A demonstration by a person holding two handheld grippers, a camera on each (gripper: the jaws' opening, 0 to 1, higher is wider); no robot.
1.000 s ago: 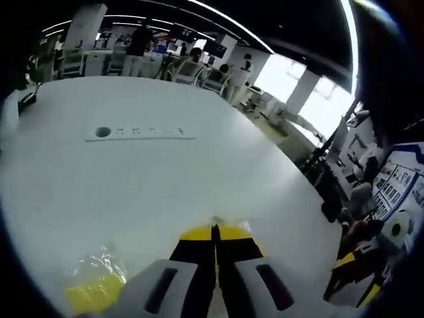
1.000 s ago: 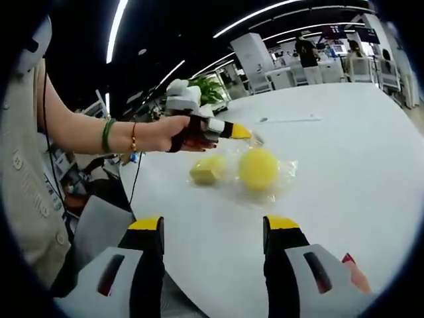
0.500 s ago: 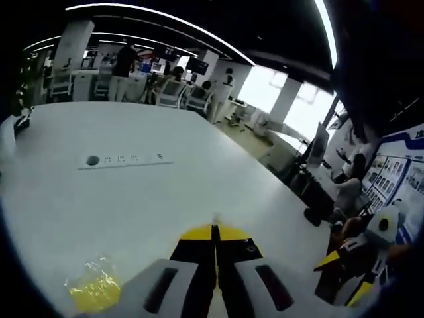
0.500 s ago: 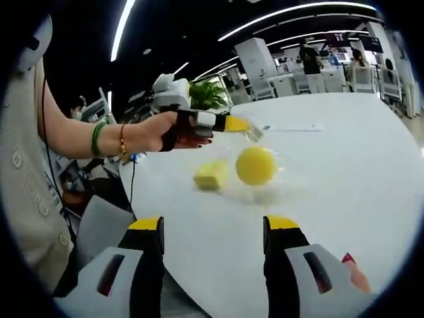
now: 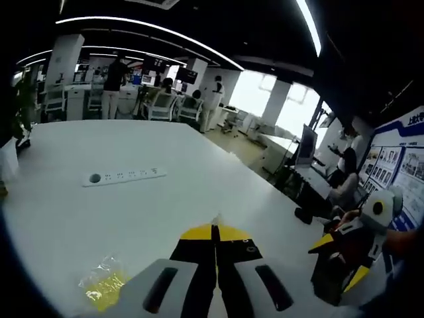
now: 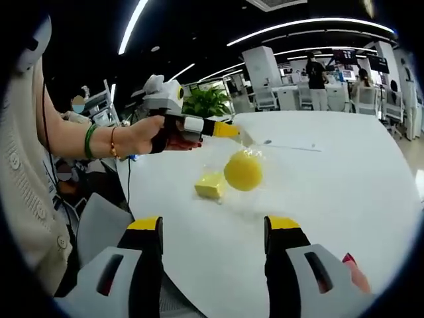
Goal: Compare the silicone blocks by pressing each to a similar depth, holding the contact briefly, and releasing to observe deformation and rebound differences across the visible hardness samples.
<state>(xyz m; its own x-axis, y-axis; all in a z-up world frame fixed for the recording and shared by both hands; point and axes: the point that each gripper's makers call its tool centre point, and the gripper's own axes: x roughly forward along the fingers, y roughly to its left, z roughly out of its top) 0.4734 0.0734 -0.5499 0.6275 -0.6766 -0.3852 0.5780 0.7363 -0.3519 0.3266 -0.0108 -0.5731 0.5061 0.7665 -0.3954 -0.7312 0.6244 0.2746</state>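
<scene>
In the right gripper view a hand holds my left gripper (image 6: 233, 130) above the white table (image 6: 344, 179). It is shut on the top of a clear plastic bag (image 6: 246, 147). A yellow silicone ball (image 6: 243, 170) hangs inside the bag, just off the table. A yellow silicone block (image 6: 211, 186) lies on the table beside the ball, to its left. My right gripper (image 6: 214, 228) is open and holds nothing, well short of both samples. In the left gripper view the left gripper (image 5: 213, 230) has its jaws pressed together, and a yellow block in crinkled plastic (image 5: 103, 288) lies low on the left.
A white power strip (image 5: 126, 176) lies further out on the table (image 5: 199, 185). The right gripper (image 5: 344, 255) shows at the table's right edge. A green plant (image 6: 207, 103) stands behind the hand. People, chairs and desks fill the far room.
The left gripper has risen with the bag, lifting the yellow ball off the table. The yellow block stays on the table. The right gripper has stayed open.
</scene>
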